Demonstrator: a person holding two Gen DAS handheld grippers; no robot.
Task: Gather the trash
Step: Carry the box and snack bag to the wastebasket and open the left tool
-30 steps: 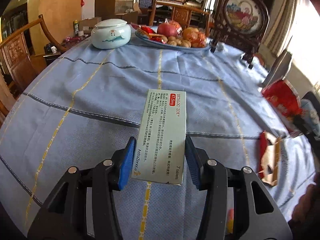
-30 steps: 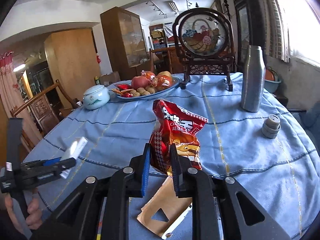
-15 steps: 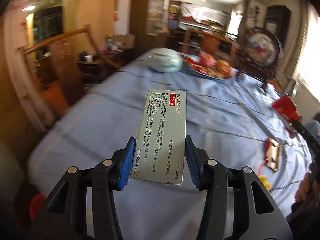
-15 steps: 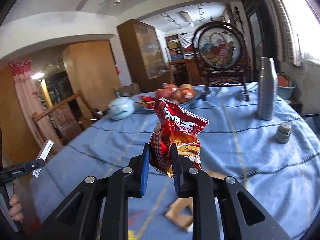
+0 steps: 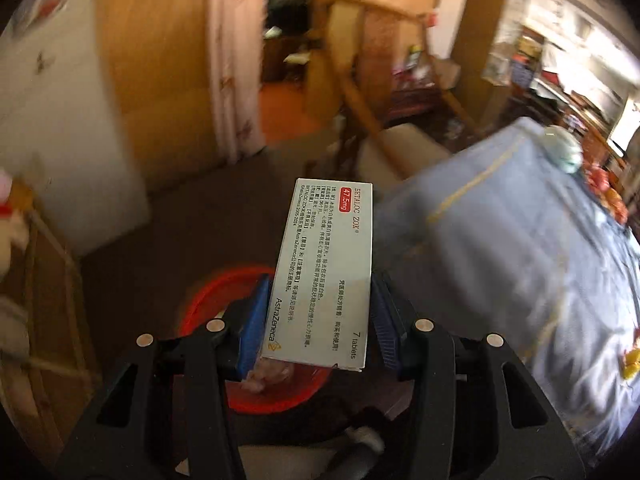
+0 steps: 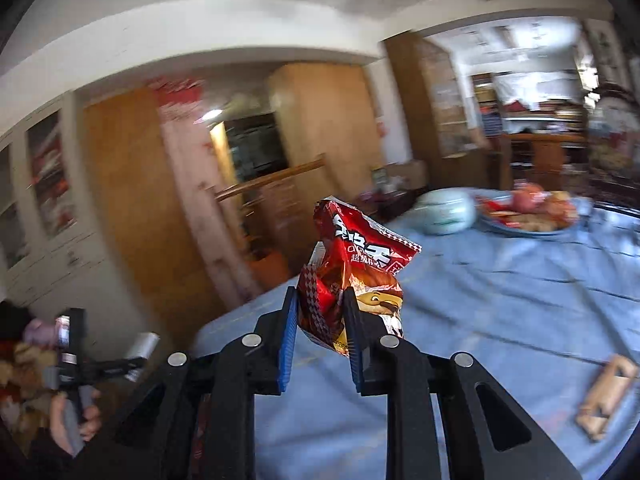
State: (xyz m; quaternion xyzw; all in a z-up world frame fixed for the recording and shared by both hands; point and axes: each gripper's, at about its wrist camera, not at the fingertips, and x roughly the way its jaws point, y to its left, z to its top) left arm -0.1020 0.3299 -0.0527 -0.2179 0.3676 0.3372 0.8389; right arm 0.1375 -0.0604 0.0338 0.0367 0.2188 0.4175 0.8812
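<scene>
Left tongs [image 5: 318, 322] clamped on white medicine box [image 5: 326, 272], above red bin [image 5: 208, 300] holding pale scraps. Right tongs [image 6: 322, 344] pinching red snack bag [image 6: 352, 276] over desk [image 6: 500, 300], barely parted.

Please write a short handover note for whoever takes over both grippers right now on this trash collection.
Left gripper: fingers shut on the white medicine box, held off the table above the red bin on the floor.
Right gripper: fingers shut on the red snack bag, over the near edge of the blue tablecloth.
Done: both pieces are picked up; neither is dropped in the bin yet.
Left: release the box into the bin, bring the bag over and drop it, then fetch the brown cardboard scrap lying on the cloth.
</scene>
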